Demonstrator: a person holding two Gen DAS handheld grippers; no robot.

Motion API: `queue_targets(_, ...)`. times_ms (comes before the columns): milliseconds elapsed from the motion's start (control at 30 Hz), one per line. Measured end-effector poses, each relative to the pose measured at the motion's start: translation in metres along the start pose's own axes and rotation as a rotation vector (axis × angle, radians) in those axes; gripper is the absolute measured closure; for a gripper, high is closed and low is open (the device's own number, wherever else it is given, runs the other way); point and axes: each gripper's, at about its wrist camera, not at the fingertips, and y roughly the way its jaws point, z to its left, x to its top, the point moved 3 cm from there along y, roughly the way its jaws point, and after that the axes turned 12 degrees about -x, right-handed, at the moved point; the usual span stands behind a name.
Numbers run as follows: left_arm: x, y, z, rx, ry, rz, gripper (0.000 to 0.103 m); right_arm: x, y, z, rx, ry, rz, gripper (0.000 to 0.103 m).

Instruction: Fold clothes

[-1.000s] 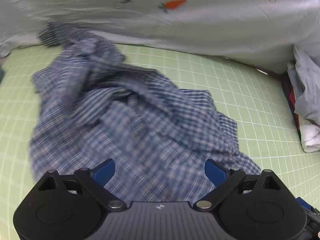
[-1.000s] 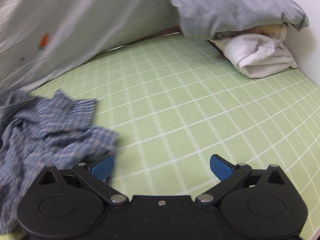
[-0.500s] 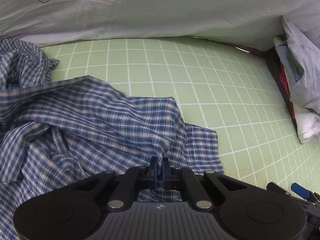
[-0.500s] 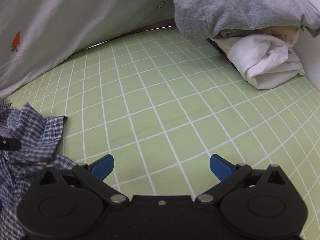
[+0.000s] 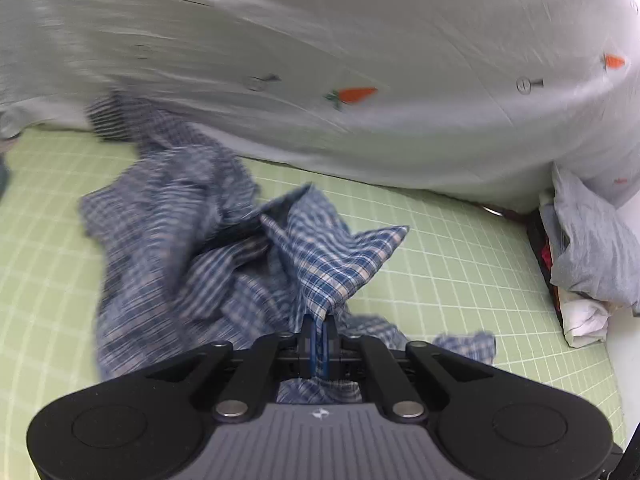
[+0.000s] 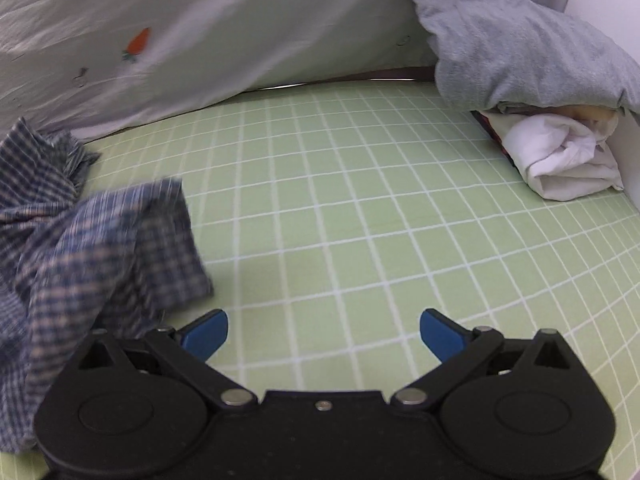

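A blue and white plaid shirt (image 5: 192,248) lies crumpled on the green grid mat (image 5: 460,264). My left gripper (image 5: 319,344) is shut on a fold of the shirt and lifts that part off the mat, so the cloth hangs in a peak from the blue pads. In the right wrist view the shirt (image 6: 92,248) is at the left, blurred by motion. My right gripper (image 6: 323,330) is open and empty above the bare mat (image 6: 360,208), just right of the shirt's edge.
A white sheet with carrot prints (image 5: 360,60) hangs along the back, also in the right wrist view (image 6: 180,40). A pile with a grey garment (image 6: 520,48) and a white rolled cloth (image 6: 560,152) sits at the right by a white wall.
My left gripper, shut on the shirt half a second ago, has pulled the cloth up and back into a bunched peak. The right gripper stays open; the shirt has swung closer to it.
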Motion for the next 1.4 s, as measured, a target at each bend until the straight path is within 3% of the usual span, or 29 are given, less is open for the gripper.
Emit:
queue_targets(167,-0.019,-0.043,0.024,0.030,-0.058,-0.033,0.101,-0.019,-0.027,0.017,0.010,-0.023,-0.009,0.000)
queue_targets(500,-0.031,-0.113,0.105,0.171,-0.148,-0.063,0.103,-0.031,-0.053,0.062,0.011,0.006,-0.025,0.000)
queue_targets(567,-0.028,-0.117,0.111,0.176,-0.151,-0.062,0.095,-0.030,-0.055,0.074,0.011,-0.002,-0.032,0.000)
queue_targets(633,-0.026,-0.121,0.116,0.180,-0.154,-0.062,0.070,-0.027,-0.058,0.084,0.009,-0.012,-0.040,0.000)
queue_targets(700,-0.023,-0.122,0.118,0.182,-0.154,-0.061,0.057,-0.024,-0.060,0.091,0.008,-0.023,-0.049,0.000)
queue_targets(767,-0.019,-0.112,0.111,0.172,-0.141,-0.054,0.050,-0.022,-0.062,0.097,0.007,-0.036,-0.059,0.000)
queue_targets(933,-0.008,-0.076,0.087,0.119,-0.085,0.005,0.045,-0.013,-0.055,0.091,-0.018,-0.043,-0.067,0.000)
queue_targets(1133,0.012,-0.013,0.048,0.051,0.020,0.093,0.039,0.010,-0.018,0.061,-0.043,0.052,-0.032,0.000)
queue_targets(1233,0.022,0.023,0.033,0.032,0.059,0.148,0.039,0.026,0.006,0.053,0.011,0.120,0.012,0.000)
queue_targets(1333,0.031,0.052,0.022,0.029,0.095,0.194,0.039,0.039,0.029,0.052,0.134,0.192,0.065,0.003)
queue_targets(1400,0.033,0.064,0.018,0.040,0.113,0.214,0.038,0.044,0.044,0.058,0.195,0.193,0.112,0.020)
